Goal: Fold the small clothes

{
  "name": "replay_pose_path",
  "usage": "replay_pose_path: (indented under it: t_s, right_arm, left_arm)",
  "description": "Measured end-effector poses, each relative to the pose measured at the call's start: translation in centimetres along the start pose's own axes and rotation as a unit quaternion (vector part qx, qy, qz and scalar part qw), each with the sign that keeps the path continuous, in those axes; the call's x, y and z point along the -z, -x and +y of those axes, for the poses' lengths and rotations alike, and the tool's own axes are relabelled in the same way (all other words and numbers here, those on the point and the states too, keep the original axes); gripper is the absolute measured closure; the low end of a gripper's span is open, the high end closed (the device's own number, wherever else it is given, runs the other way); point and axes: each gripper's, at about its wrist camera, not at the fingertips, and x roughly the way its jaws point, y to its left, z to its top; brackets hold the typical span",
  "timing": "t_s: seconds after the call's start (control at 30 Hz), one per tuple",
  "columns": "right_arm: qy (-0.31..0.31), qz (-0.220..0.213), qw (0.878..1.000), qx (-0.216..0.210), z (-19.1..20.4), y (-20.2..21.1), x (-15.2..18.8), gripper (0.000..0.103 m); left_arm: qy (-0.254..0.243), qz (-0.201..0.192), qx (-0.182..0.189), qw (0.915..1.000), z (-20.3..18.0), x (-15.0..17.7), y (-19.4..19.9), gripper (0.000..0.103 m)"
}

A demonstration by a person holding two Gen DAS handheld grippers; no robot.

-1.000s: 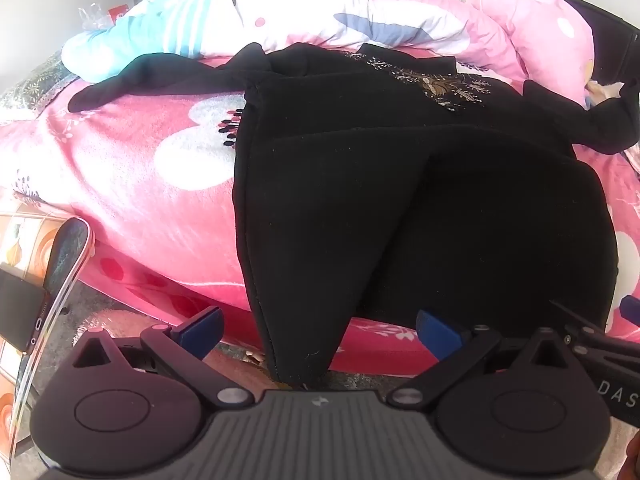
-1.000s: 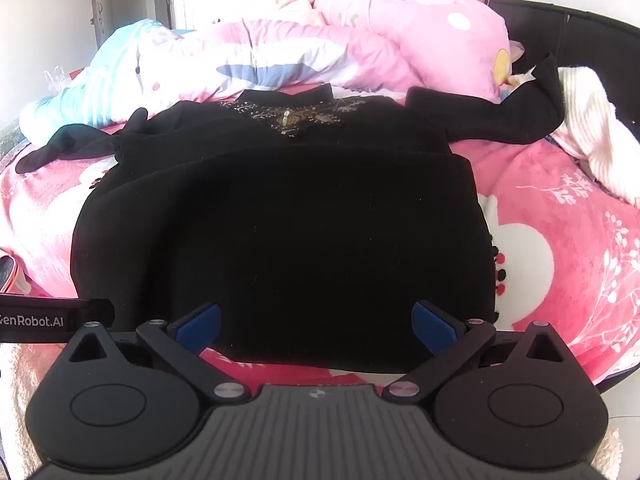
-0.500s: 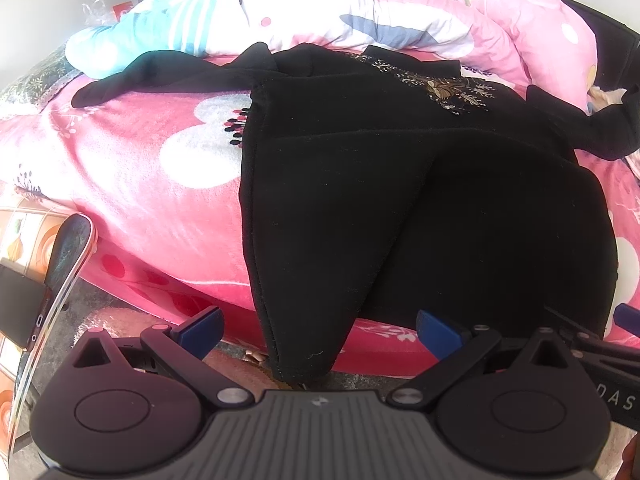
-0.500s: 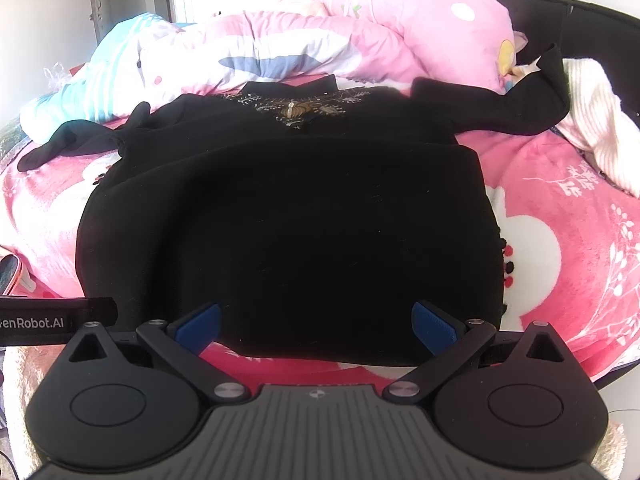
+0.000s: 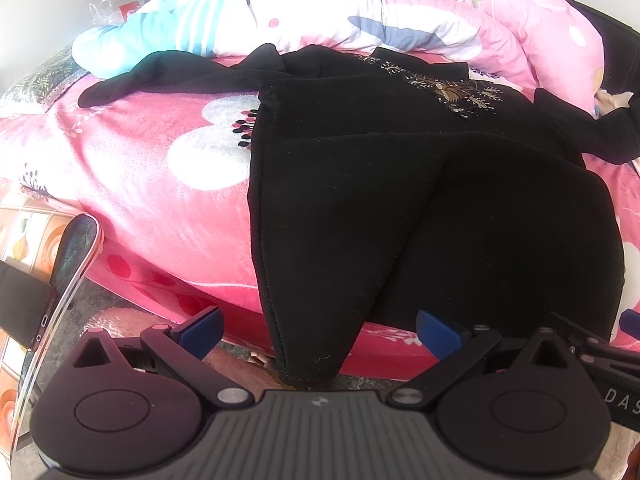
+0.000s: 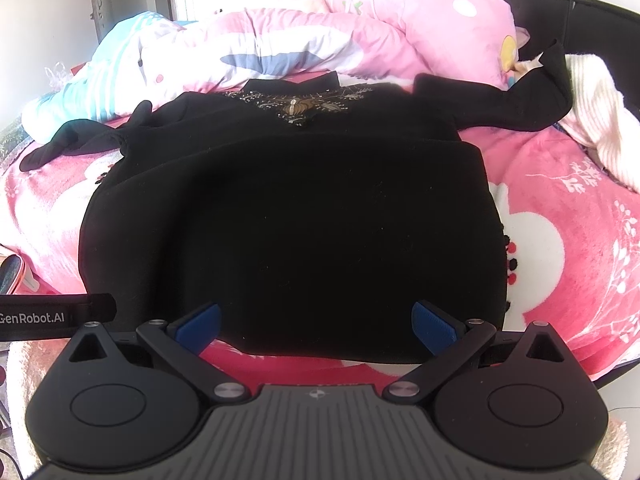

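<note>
A black top [image 5: 420, 208] with gold embroidery at the neck lies spread on a pink bed blanket [image 5: 168, 184]; its lower part is folded up and a corner hangs over the bed's front edge. Both sleeves stretch out sideways. It also shows in the right wrist view [image 6: 292, 224]. My left gripper [image 5: 318, 330] is open and empty, just in front of the hanging corner. My right gripper [image 6: 316, 322] is open and empty at the top's near hem.
A rumpled pink, white and blue quilt [image 6: 280, 44] lies at the back of the bed. A white knit garment [image 6: 596, 128] lies at the right. A phone on a holder [image 5: 24, 308] stands at the left, above tiled floor.
Both grippers have moved slightly closer to the bed; the top looks a little larger. Both stay open.
</note>
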Motion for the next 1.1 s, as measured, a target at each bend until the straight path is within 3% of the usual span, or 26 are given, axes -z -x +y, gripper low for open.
replay_pose_path:
  t_s: [1.1]
  right_arm:
    - [0.001, 0.002, 1.0, -0.008, 0.3, -0.9, -1.3, 0.0]
  left_arm:
    - [0.007, 0.0, -0.01, 0.9999, 0.5, -0.8, -1.1, 0.0]
